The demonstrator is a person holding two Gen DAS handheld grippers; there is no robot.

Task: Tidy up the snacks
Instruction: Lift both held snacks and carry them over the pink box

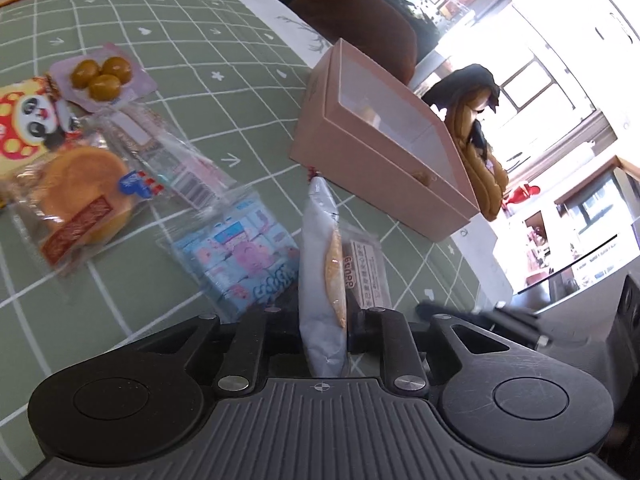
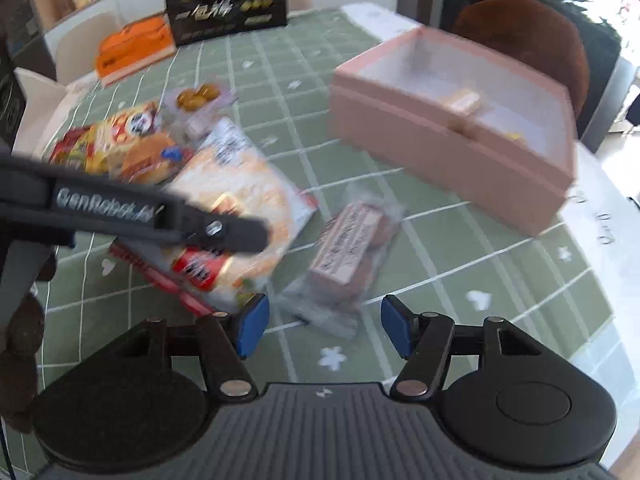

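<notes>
Here, the left gripper [image 1: 324, 320] is seen clamped on a pale grey-white plastic snack packet [image 1: 322, 280], which is held edge-on and upright between the black fingers above the table [image 1: 248, 64], a surface covered by a green cloth with a white grid. In the left wrist view, the packet shows only its thin side and an orange strip. In the right wrist view, the same packet [image 2: 240, 200] is shown flat-faced, with an orange-and-white front and red print, partly crossed by the left gripper's dark arm lettered "GenRobot". The right gripper [image 2: 322, 326] is shown with its blue-padded fingers [image 2: 251, 322] apart and nothing between them, hovering over a clear wrapper with a brown bar and a printed label [image 2: 348, 248] lying on the cloth.

The open pink cardboard box with a clear lid panel [image 1: 380, 148] is seen standing on the table beyond the packets. In the right wrist view its interior [image 2: 460, 120] is shown to hold a small yellowish item, though blur prevents naming it.

Only the left wrist view clearly shows a blue-and-pink cartoon packet [image 1: 244, 264], a round golden cake in clear wrap [image 1: 80, 196], a panda-printed packet [image 1: 28, 120] and a pouch with three brown balls [image 1: 100, 74]. Only the right wrist view shows a black printed carton [image 2: 226, 4] and an orange box [image 2: 134, 48] at the far table edge.
</notes>
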